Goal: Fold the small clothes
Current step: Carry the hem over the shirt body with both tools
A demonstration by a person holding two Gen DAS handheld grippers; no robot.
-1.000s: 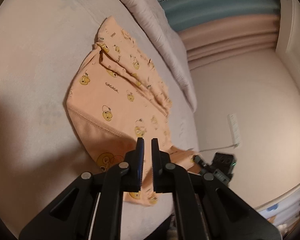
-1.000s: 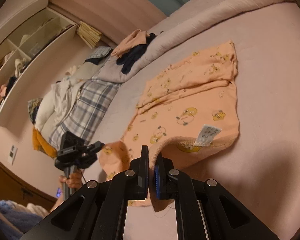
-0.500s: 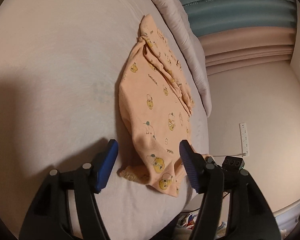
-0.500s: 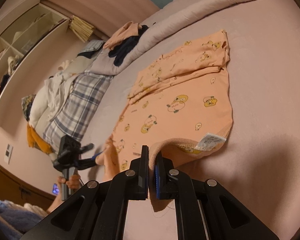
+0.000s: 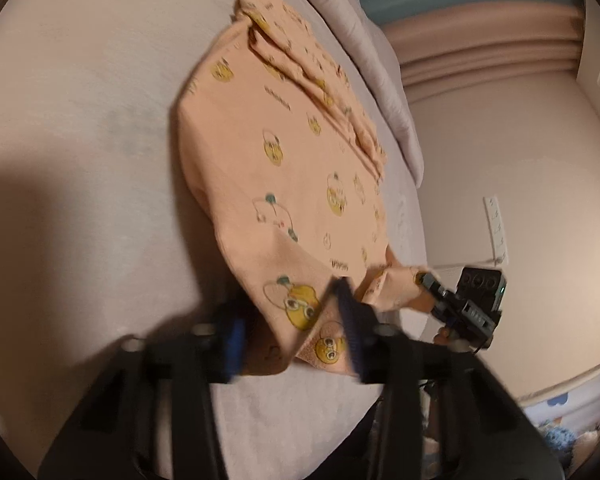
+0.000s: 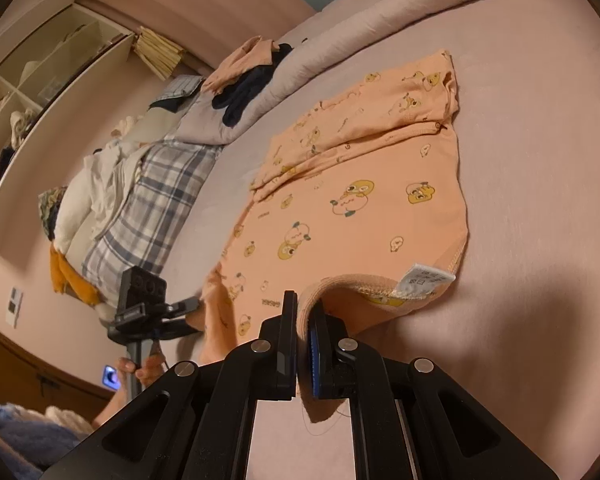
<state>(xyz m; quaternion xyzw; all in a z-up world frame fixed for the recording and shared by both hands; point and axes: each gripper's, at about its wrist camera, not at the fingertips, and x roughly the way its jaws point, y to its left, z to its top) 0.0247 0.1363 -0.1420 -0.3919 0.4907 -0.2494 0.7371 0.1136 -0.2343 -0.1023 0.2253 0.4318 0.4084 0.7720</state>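
A small peach garment (image 6: pixel 352 208) printed with yellow cartoon faces is lying spread on a pale bed (image 6: pixel 540 160), filling the middle of both views; in the right wrist view its folded sleeves are bunching toward 1 o'clock and a white care label (image 6: pixel 422 280) is showing at the near hem, toward 4 o'clock; the right tool (image 6: pixel 303 344) is sitting at 6 o'clock with its jaws pressed narrow on the ribbed hem, pinching a fold of cloth between them; in the left wrist view the left tool (image 5: pixel 290 330), blurred by motion, is standing wide, its two fingers straddling the near corner of the garment (image 5: pixel 284 184) at 6 o'clock without gripping it, as far as the blur allows; the right tool (image 5: pixel 466 300) is appearing there at 4 o'clock, holding the other end of the hem; a heap of other clothes (image 6: pixel 132 184) is lying at 9 o'clock in the right wrist view, well apart; the step in hand seems to be taking hold of the bottom hem with both tools; the next move likely calls for the left tool to settle, close on its corner, and then for both to lift and carry the hem toward the sleeves, evenly, so the fold lands straight
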